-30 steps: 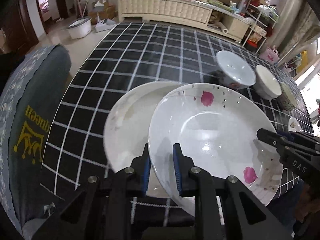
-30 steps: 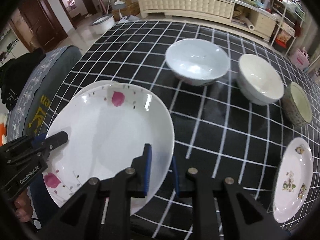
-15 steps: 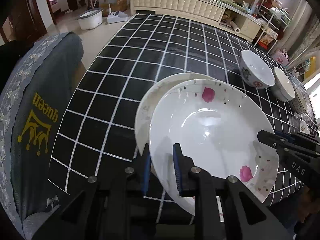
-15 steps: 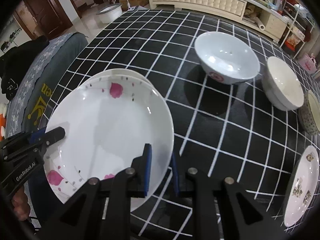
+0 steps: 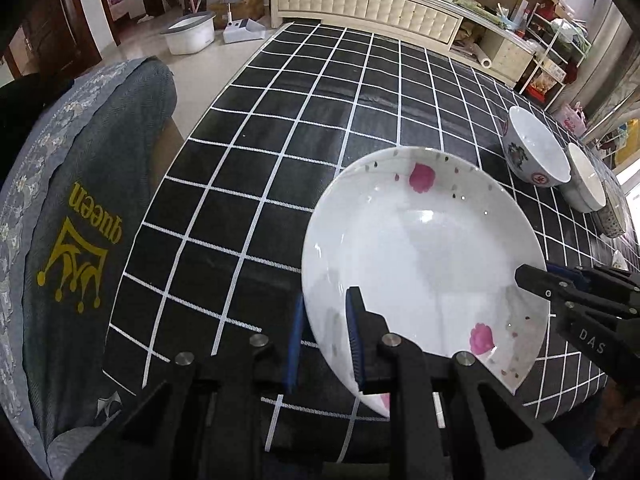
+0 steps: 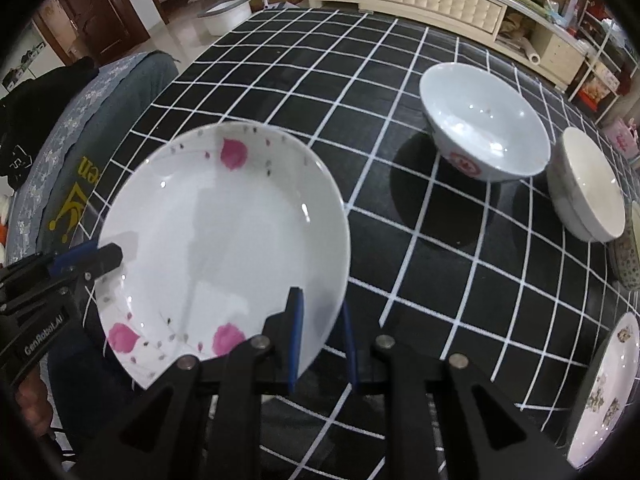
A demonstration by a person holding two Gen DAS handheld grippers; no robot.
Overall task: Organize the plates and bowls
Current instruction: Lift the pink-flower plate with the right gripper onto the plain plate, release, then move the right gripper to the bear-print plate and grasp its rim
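1. A white round ceramic plate with pink flowers is gripped at its near-left rim by the left gripper, blue pads pinched on it.
2. Its opposite rim is pinched by the right gripper.
3. The plate is seen over the black white-gridded tablecloth.
4. At two o'clock, a white bowl with a red mark and a cream bowl are seen.

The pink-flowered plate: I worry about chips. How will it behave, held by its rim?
The pink-flowered plate looks glazed and glossy, so probably slippery between pads. It seems rigid ceramic, likely brittle if dropped. The left claw and right claw pinch opposite edges, so it should stay steady.
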